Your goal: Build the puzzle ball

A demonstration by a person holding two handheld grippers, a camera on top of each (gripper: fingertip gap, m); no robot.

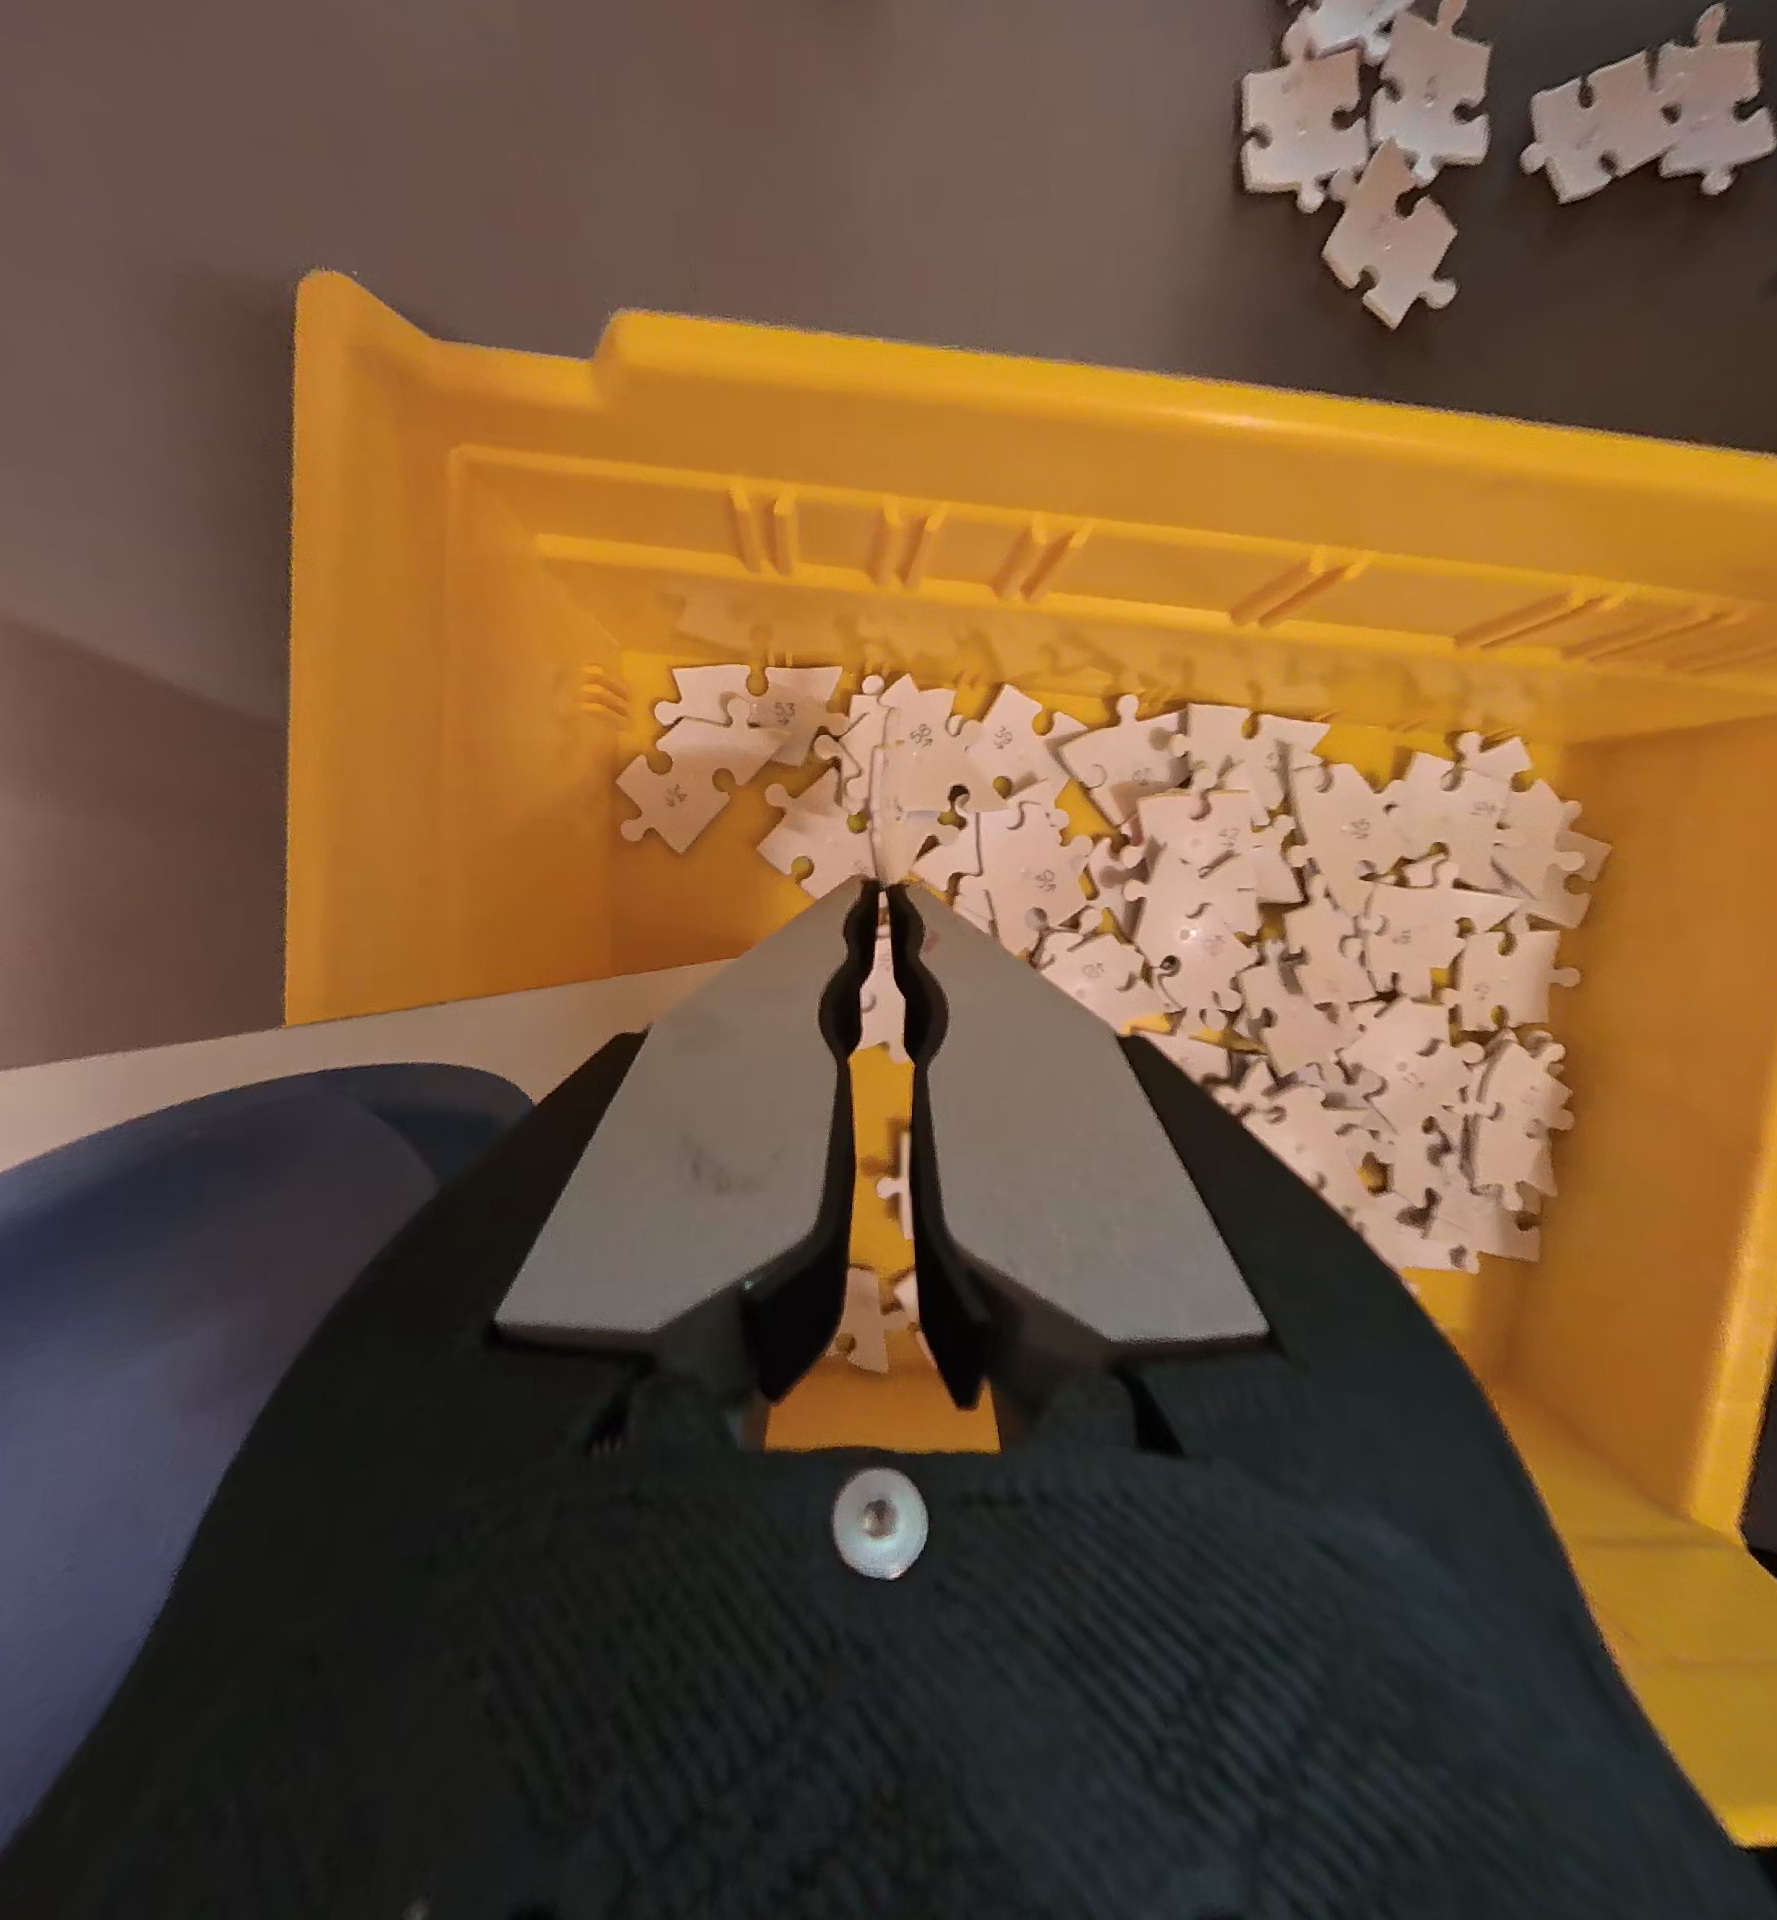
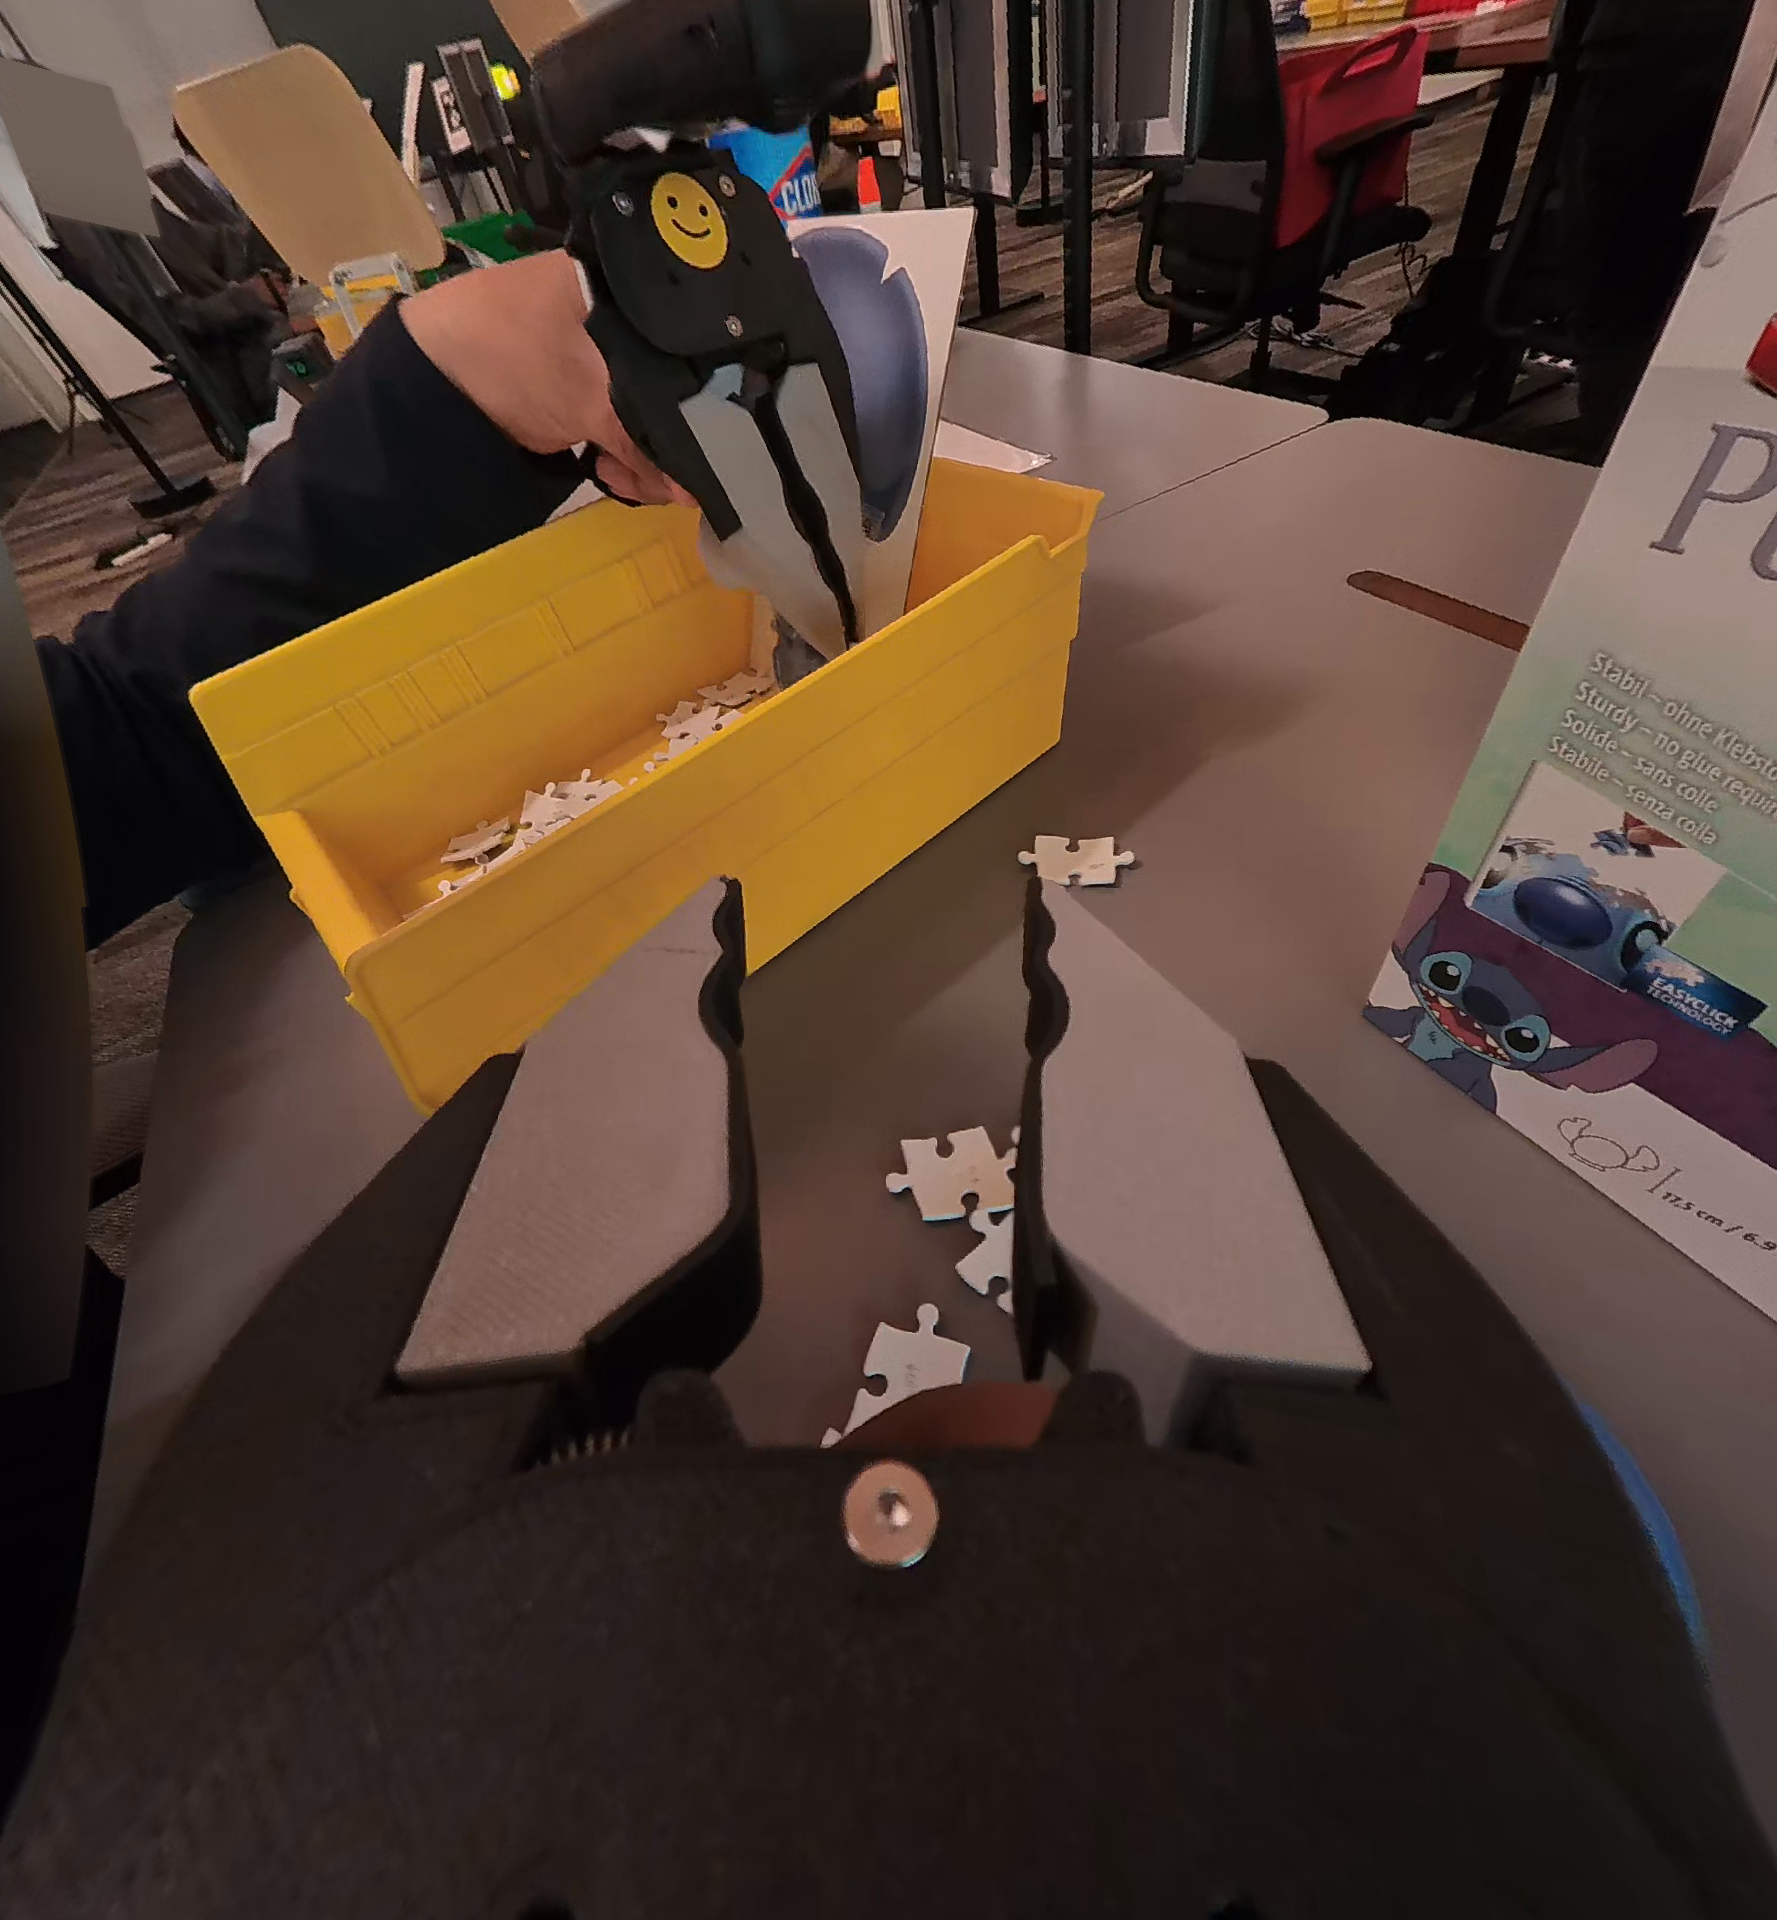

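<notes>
We recorded the left gripper point(image 1: 879, 888) inside the yellow bin point(image 1: 967, 416), its tips pinched on one white puzzle piece point(image 1: 889, 821) atop the heap of pieces point(image 1: 1279, 935). The right gripper point(image 2: 884, 894) hung with fingers apart above loose pieces point(image 2: 951, 1169) on the grey surface point(image 2: 1279, 644), beside the puzzle box point(image 2: 1642, 831).

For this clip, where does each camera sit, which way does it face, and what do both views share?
Left wrist view: on the left hand-held gripper, looking down into the yellow bin of white puzzle pieces; its nearly closed fingers show.
Right wrist view: on the right hand-held gripper, low over the grey table, facing the bin; its open fingers and the person's hand show.
Shared: bin, pieces, left hand-held gripper.
</notes>
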